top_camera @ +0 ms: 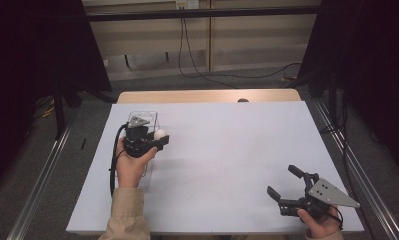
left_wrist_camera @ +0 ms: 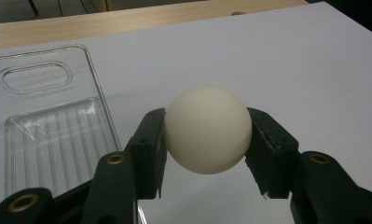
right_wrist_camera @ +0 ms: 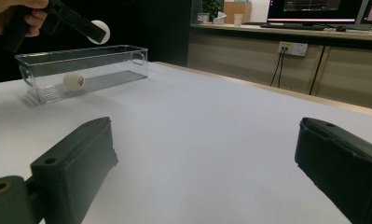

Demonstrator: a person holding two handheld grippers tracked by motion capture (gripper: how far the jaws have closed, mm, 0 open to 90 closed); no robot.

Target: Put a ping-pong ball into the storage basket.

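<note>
A white ball (left_wrist_camera: 208,129) sits clamped between the two black jaws of my left gripper (left_wrist_camera: 208,140), held in the air just right of a clear plastic bin (left_wrist_camera: 48,116). From the high view the same ball (top_camera: 159,134) hangs beside the bin (top_camera: 149,116) at the table's left, with the left gripper (top_camera: 161,138) shut on it. A second white ball (right_wrist_camera: 73,80) lies inside the bin (right_wrist_camera: 127,60). My right gripper (top_camera: 283,181) rests near the table's front right, its jaws wide apart with nothing between them.
A white sheet (top_camera: 227,150) covers the table, with a wooden strip (top_camera: 207,95) along the far edge. Black curtains flank both sides. Cables (top_camera: 197,70) run across the floor behind the table.
</note>
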